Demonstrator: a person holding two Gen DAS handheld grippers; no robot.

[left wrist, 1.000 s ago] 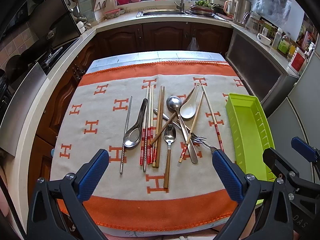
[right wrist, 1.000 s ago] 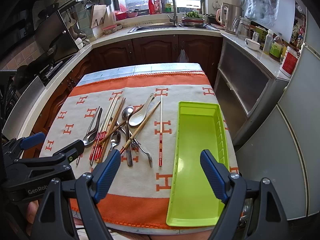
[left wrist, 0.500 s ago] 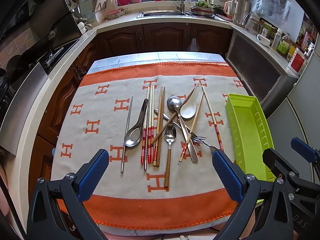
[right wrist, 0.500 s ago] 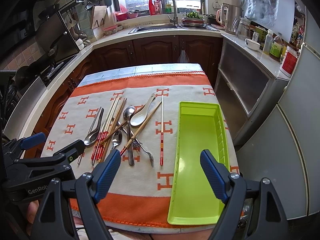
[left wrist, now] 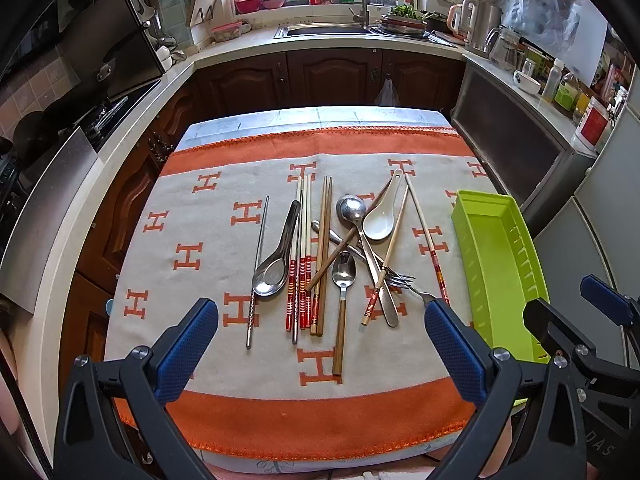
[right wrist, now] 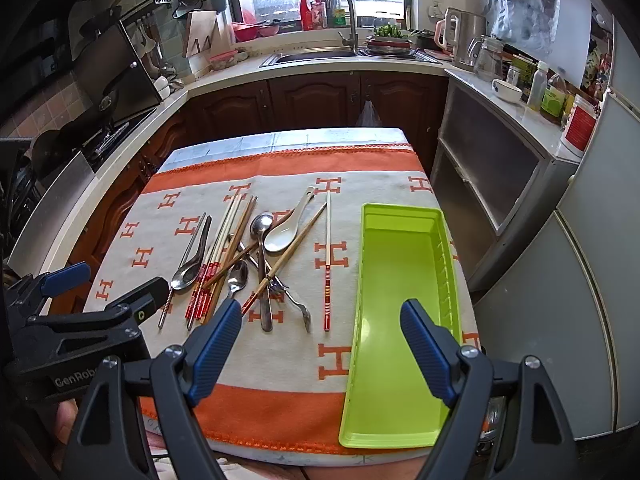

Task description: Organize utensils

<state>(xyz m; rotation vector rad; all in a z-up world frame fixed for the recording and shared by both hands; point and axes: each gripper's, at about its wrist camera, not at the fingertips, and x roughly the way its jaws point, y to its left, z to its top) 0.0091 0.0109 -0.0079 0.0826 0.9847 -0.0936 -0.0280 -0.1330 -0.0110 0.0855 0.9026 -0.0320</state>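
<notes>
Both units hover above the near edge of the table [left wrist: 256, 122], w/ nothing held. Left hand-held gripper [left wrist: 320, 344]: jaws spread wide, blue pads empty. Right hand-held gripper [right wrist: 320, 344]: also wide, empty, its right finger over the near end of the green tray [right wrist: 394, 360].

Table is covered by a beige cloth [left wrist: 208, 264] w/ orange bands and orange H marks. Utensils lie in a loose pile at cloth centre; in the left wrist view:
- metal chopstick [left wrist: 258, 268], alone at 9 o'clock of the pile
- steel soup spoon [left wrist: 276, 264] just beside it, bowl toward the camera
- red-banded chopsticks [left wrist: 302, 252] and plain wooden chopsticks [left wrist: 324, 248] side by side, approx. parallel
- wood-handled spoon [left wrist: 342, 304] at 6 o'clock
- long steel spoon [left wrist: 362, 248], a fork [left wrist: 394, 276] and single chopsticks crossing each other
- white ceramic spoon [left wrist: 382, 216] at 1 o'clock, bowl up
- one red-banded chopstick [left wrist: 428, 240] lying apart at 3 o'clock, between pile and tray

Tray sits at 3 o'clock on the cloth's right edge, lengthwise, w/ nothing inside.
</notes>
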